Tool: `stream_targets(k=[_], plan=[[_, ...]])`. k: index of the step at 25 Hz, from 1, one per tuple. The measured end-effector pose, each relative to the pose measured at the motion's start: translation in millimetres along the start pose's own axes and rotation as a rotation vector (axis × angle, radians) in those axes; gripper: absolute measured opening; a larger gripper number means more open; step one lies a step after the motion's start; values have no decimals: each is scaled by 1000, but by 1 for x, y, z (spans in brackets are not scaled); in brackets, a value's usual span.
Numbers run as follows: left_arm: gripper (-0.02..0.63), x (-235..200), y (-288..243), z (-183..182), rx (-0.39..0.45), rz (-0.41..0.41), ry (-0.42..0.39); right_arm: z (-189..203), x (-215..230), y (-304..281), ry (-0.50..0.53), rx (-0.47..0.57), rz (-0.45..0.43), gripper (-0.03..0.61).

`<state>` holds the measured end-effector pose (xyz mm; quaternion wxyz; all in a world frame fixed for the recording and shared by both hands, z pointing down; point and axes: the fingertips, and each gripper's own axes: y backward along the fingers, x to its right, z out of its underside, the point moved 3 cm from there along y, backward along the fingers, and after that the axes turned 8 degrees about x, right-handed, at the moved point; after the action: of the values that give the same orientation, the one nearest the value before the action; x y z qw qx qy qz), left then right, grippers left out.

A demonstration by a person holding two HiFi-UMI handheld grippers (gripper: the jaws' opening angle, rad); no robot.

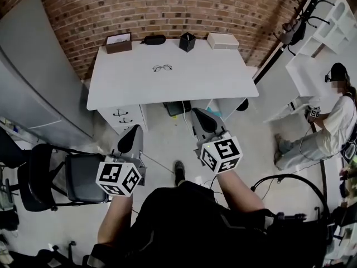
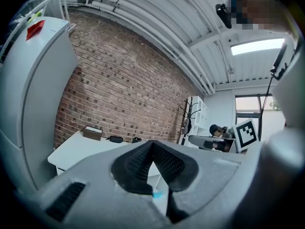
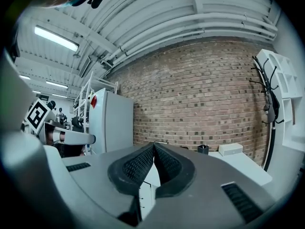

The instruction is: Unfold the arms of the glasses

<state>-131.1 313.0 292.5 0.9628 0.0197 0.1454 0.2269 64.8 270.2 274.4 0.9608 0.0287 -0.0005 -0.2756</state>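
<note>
A pair of thin dark-rimmed glasses (image 1: 162,67) lies on the white table (image 1: 223,77), near its middle; at this size I cannot tell how the arms sit. Both grippers are held well short of the table, over the floor in front of it, pointing level toward it. My left gripper (image 1: 134,130) is shut with nothing between its pads (image 2: 138,162). To its right, my right gripper (image 1: 201,115) is shut and empty as well, its pads (image 3: 139,165) pressed together. The glasses do not show in either gripper view.
Along the table's far edge by the brick wall stand a brown box (image 1: 118,42), a black case (image 1: 154,39), a black cup (image 1: 187,41) and a white box (image 1: 222,41). Drawers (image 1: 122,118) sit under the table. A black chair (image 1: 56,177) is at left, a person (image 1: 334,121) at right.
</note>
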Motion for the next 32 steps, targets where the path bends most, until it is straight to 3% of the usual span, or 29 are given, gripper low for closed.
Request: stream_targets(k=[16, 22, 28, 32], plan=[[8, -3, -154, 19, -78, -46, -24, 20, 127, -77, -92, -14, -38, 8], [8, 4, -196, 28, -110, -86, -53, 26, 159, -96, -99, -22, -118, 8], [8, -6, -224, 27, -141, -145, -87, 29, 186, -124, -129, 9, -131, 8], [8, -11, -240, 32, -137, -143, -77, 41, 202, -137, -137, -5, -109, 8]])
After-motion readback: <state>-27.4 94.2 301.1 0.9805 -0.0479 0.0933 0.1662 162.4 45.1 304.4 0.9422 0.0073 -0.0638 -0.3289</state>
